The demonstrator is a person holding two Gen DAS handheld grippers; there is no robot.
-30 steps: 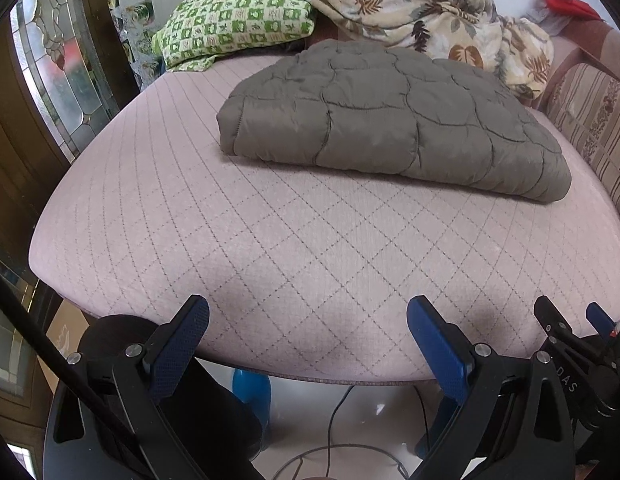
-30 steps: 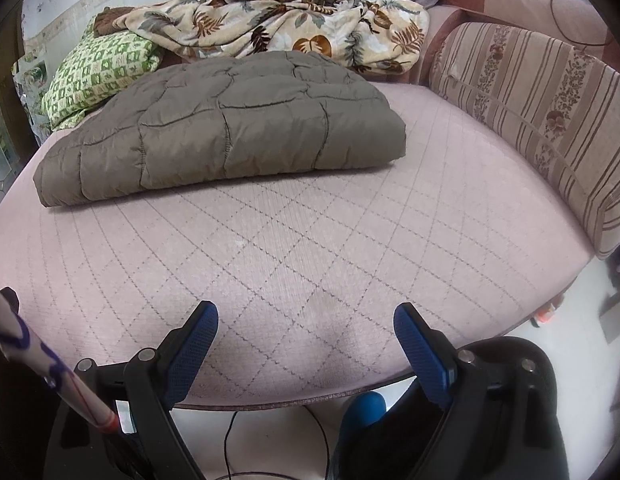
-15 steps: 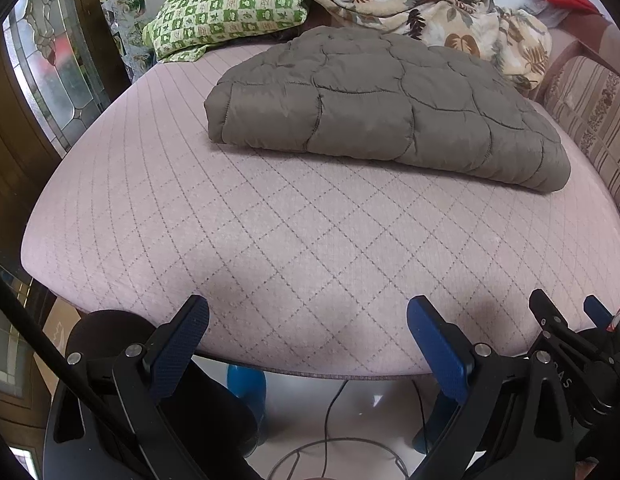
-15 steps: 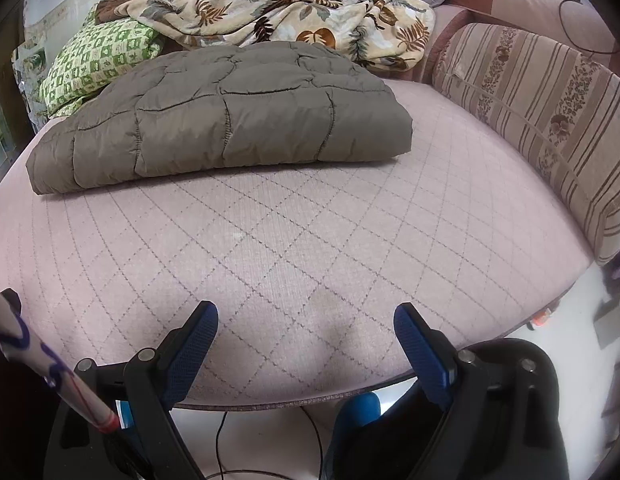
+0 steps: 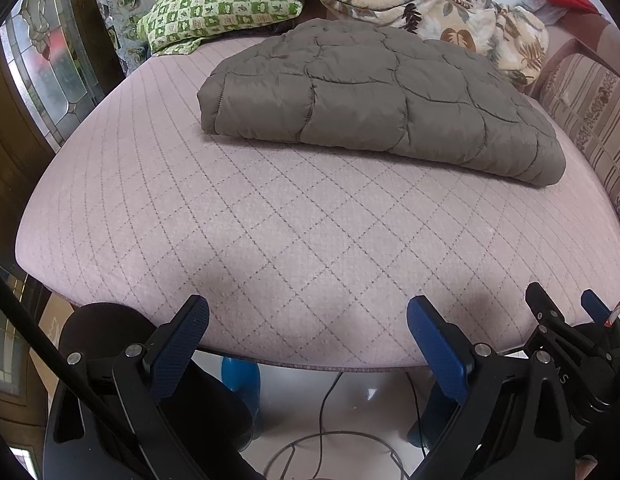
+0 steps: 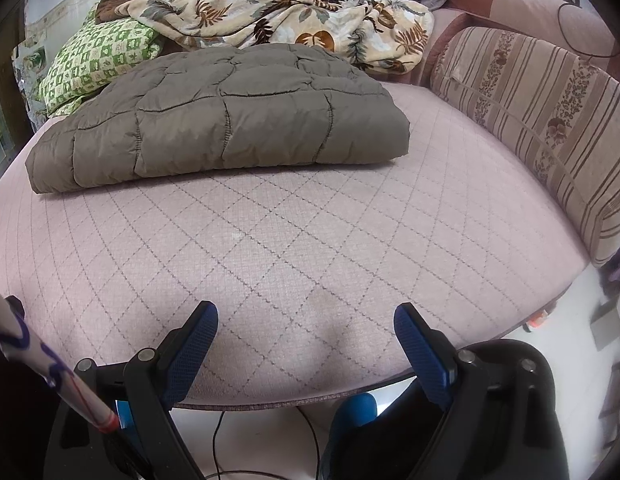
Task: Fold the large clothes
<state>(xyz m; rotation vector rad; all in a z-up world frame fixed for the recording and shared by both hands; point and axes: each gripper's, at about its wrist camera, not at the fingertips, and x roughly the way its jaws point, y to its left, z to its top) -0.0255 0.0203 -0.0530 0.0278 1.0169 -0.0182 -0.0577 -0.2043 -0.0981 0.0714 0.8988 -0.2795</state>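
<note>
Pink quilted cushioning [image 5: 294, 232] is filling most of both wrist views, stitched in a diamond pattern and curving away toward a striped sofa back [image 6: 542, 112] along the right side. Behind it, a green checked pillow [image 5: 214, 4] and a crumpled leaf-print blanket [image 6: 294, 16] are lying against the wall.

Both tools are hanging over the near edge of the cushion. The left gripper [image 5: 308, 330] is standing wide apart with nothing between its blue pads, and the right gripper [image 6: 306, 338] is doing the same. Neither is touching any cloth.

Risk, as a judgement: the grey quilted jacket [image 6: 230, 120] is sitting well apart from both grippers, toward the back of the cushion, just beside the blanket and pillow. Reaching in for another fold could be snagging that blanket along with the jacket. Puffy, slippery-looking fabric may also be springing open if only the top layer is pinched, undoing the stack.

That jacket is looking like an olive-grey padded garment, already doubled over into a thick, roughly rectangular bundle. Its stitched panels are bulging softly, its near edge is rounded where layers are turning under, and no sleeves or collar are showing from here.
</note>
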